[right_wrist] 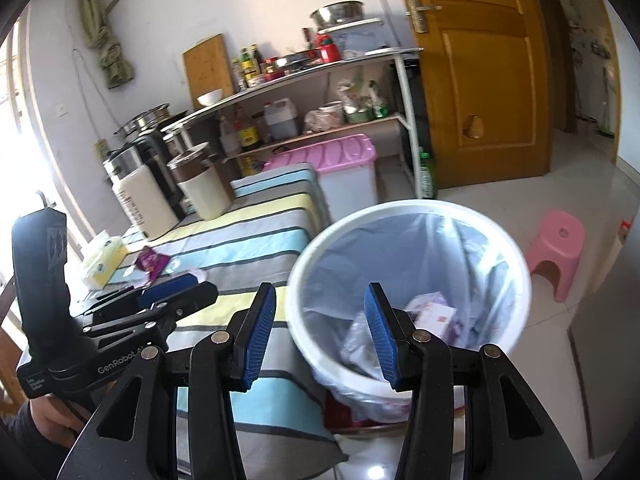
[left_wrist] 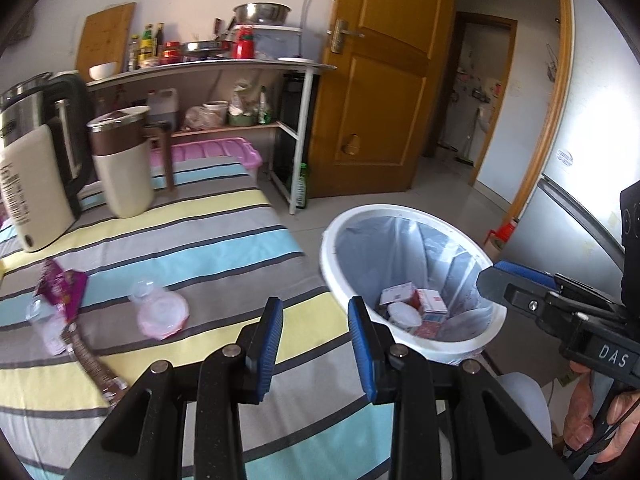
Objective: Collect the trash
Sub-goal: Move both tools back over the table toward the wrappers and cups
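Left gripper (left_wrist: 314,322) jaws parted, nothing between them; right gripper (right_wrist: 320,314) likewise released and empty, over the bin (right_wrist: 516,256) rim. Remaining trash sits left of and just beyond the left jaws on the striped cloth (left_wrist: 224,248): clear plastic lid (left_wrist: 162,314) nearest, purple wrapper (left_wrist: 62,286) farther left. Left hand is nearer; bin (left_wrist: 400,210) lies to its right.

— We see matt striped cloth on the table (left_wrist: 208,248); beside it the white plastic bin (left_wrist: 404,210) holds a thin glossy liner (left_wrist: 448,264).

— Behind the table, we see a varnished wooden door (left_wrist: 384,80) and glossy floor tiles (right_wrist: 500,200).
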`<state>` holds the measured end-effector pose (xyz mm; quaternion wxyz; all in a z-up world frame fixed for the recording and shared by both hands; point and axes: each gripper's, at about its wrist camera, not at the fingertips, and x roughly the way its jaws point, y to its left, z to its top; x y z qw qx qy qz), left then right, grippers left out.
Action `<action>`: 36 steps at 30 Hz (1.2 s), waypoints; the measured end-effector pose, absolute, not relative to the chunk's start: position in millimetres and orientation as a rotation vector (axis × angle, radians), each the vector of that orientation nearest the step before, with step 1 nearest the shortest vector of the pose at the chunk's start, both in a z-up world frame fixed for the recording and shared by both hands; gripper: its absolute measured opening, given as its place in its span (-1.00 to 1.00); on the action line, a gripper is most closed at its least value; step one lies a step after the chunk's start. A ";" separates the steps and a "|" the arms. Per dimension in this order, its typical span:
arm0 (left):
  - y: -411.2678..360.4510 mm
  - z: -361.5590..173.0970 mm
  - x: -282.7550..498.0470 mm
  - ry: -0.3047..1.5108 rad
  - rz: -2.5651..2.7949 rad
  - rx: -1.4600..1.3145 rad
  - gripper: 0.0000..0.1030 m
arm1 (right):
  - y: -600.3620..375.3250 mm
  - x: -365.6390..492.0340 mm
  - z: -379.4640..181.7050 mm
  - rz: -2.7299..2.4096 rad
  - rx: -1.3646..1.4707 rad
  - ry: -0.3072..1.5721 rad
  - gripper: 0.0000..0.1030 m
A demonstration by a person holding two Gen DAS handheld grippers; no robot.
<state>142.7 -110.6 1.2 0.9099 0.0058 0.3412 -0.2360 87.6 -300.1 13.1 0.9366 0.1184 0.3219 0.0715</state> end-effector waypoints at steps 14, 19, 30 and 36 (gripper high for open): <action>-51.3 -10.5 130.1 0.717 -0.362 -0.030 -0.35 | -247.8 98.8 1.4 0.268 0.174 0.700 -0.09; -19.0 -20.3 134.0 0.744 -0.276 -0.058 -0.35 | -236.5 107.2 -3.3 0.290 0.164 0.727 -0.09; 28.4 -39.0 163.1 0.808 -0.127 -0.149 -0.34 | -207.0 121.7 -5.0 0.354 0.118 0.738 0.00; 24.9 -51.0 184.5 0.869 -0.093 -0.174 -0.34 | -203.8 130.1 -5.7 0.354 0.119 0.745 0.00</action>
